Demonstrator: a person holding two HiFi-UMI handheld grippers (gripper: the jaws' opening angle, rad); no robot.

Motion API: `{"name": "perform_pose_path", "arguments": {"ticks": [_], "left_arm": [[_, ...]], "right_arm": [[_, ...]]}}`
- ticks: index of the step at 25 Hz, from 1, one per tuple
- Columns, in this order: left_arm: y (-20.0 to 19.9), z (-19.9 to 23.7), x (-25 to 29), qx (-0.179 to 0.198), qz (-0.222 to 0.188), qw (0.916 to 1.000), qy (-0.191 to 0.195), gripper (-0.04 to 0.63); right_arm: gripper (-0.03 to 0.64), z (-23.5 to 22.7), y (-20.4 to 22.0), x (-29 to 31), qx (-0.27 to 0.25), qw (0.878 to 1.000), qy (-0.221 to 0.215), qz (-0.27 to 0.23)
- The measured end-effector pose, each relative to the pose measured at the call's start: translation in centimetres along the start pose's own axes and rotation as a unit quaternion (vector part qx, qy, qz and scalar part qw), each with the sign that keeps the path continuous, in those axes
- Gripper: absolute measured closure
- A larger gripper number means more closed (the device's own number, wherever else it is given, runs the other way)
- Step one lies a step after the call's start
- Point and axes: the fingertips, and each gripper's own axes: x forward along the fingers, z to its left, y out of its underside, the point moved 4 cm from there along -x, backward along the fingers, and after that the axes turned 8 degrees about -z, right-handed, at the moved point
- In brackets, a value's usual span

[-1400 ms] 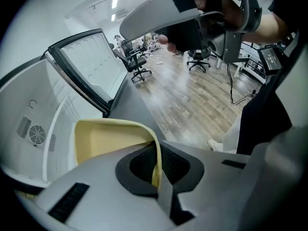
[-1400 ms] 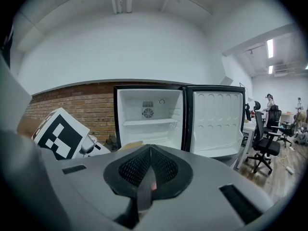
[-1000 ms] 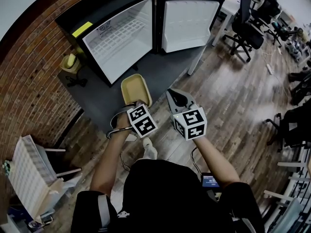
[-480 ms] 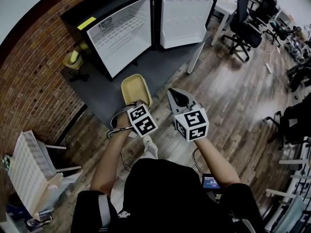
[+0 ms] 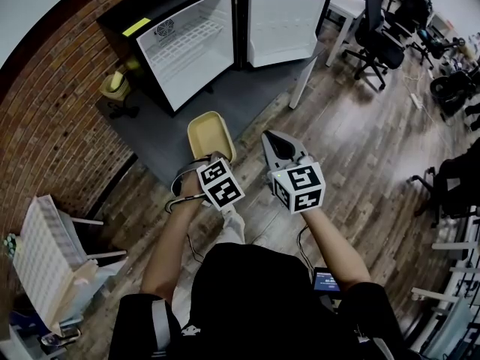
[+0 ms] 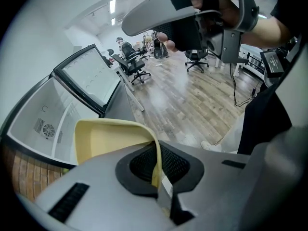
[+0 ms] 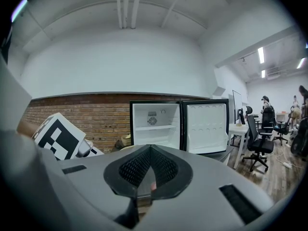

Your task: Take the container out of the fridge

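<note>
container's (image 6: 103,141) rim, maybe a corner, pinched inside left gripper (image 6: 157,159).

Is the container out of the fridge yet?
Out: the yellow container hangs from the left gripper, clear of the open fridge.

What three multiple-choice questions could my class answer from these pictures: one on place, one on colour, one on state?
1. Where is the container? A in the left tongs, outside the fridge; B on the fridge shelf; C on the floor.
2. Its colour? A white; B pale yellow; C blue.
3. The fridge door is: A shut; B removed; C open.
Answers: 1A, the tongs pinch its rim; 2B, the shell shows pale yellow; 3C, the door stands swung aside.
</note>
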Motion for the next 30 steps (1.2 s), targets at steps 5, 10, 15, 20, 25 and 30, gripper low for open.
{"name": "perform_pose_path", "arguments": {"ticks": [5, 10, 15, 20, 25, 30], "left_arm": [[-0.3, -0.6, -0.3, -0.004, -0.002, 1.0000, -0.002, 0.577], [-0.6, -1.2, -0.3, -0.002, -0.001, 1.0000, -0.001, 0.577], [-0.6, -1.2, -0.2, -0.002, 0.001, 1.0000, -0.002, 0.577], [-0.7, -1.3, -0.1, 0.000, 0.002, 1.0000, -0.001, 0.577], [-1.2, -1.4, 0.1, 0.002, 0.003, 1.0000, 0.000, 0.577], [-1.7, -1.2, 0.3, 0.003, 0.005, 1.0000, 0.001, 0.577]], "right_arm": [[0.577, -0.3, -0.2, -1.0, -0.004, 1.000, 0.004, -0.004], [0.577, -0.3, -0.2, -1.7, -0.003, 1.000, 0.003, -0.006], [0.577, -0.5, -0.1, -1.8, -0.011, 1.000, -0.001, -0.003], [0.577, -0.9, -0.3, -2.0, -0.011, 1.000, 0.003, -0.004], [0.577, -1.4, -0.4, -2.2, -0.010, 1.000, 0.004, -0.007], [0.577, -1.8, -0.5, -2.2, -0.007, 1.000, 0.004, -0.007]]}}
